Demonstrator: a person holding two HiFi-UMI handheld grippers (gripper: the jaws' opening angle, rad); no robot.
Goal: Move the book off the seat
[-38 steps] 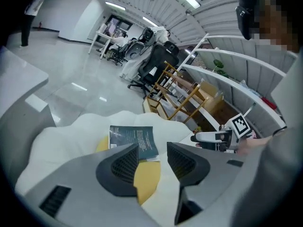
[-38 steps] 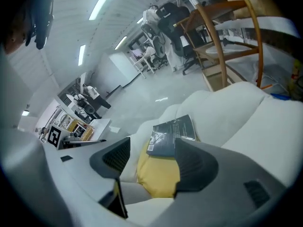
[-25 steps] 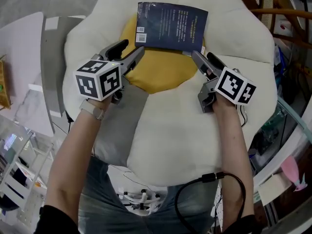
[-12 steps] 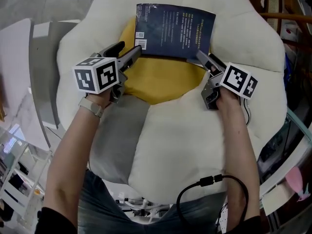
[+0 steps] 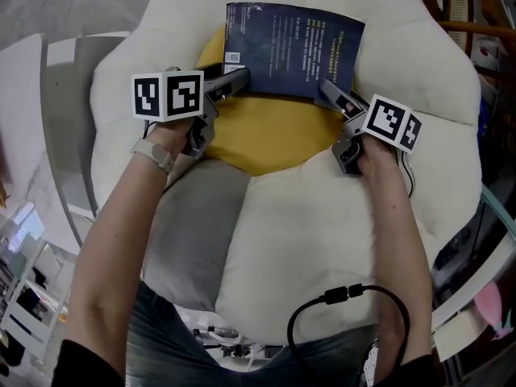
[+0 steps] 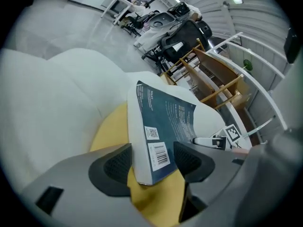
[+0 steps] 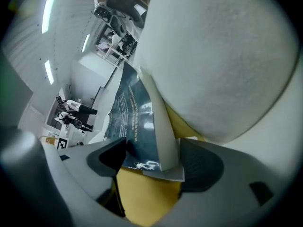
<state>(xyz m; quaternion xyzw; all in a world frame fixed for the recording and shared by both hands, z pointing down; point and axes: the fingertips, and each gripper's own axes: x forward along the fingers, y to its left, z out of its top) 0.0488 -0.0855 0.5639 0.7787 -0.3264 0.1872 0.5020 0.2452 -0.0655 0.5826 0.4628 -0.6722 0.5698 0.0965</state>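
Note:
A dark blue book lies flat on the yellow centre of a cream, flower-shaped seat cushion. My left gripper is at the book's near left corner. In the left gripper view the barcode corner of the book sits between the two pads of that gripper, and the jaws stand wide. My right gripper is at the near right corner. Its view shows the book's corner inside the wide jaws of the right gripper. I see neither gripper squeezing the book.
Wooden furniture stands close on the right of the seat. A black cable loops near my right forearm. Grey floor lies to the left. A wooden frame and a dark office chair stand beyond the cushion.
Both grippers have moved forward over the cushion to the book's near corners, and their jaws now straddle those corners. The book has not moved.

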